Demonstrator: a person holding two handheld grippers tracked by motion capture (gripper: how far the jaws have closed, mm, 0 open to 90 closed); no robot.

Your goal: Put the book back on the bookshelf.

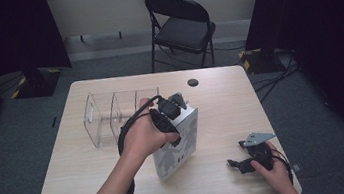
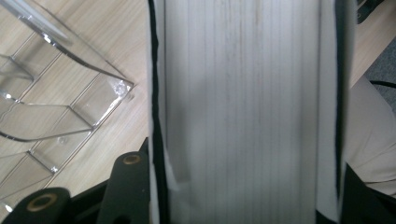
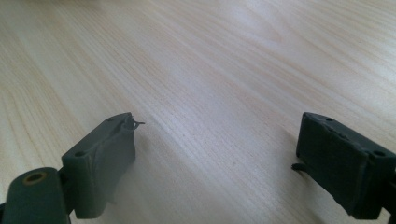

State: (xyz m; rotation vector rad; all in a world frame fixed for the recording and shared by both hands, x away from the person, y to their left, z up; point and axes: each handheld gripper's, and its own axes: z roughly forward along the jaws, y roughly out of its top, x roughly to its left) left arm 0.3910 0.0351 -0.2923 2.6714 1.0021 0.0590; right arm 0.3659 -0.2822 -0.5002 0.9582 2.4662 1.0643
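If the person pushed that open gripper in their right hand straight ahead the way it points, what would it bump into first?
Probably nothing soon: the right hand-held gripper, jaws open, faces bare table. From above it aims leftward across the table, in front of the white book.

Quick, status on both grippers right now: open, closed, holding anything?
Left gripper: closed on the top of the white book, which stands upright on the table.
Right gripper: open, holding nothing, low over bare tabletop.

I see the book [image 1: 178,144] upright mid-table [image 1: 221,100], clear rack [image 1: 107,116] just behind-left of it, left gripper [image 1: 170,115] on its top, right gripper [image 1: 249,160] near front-right edge.
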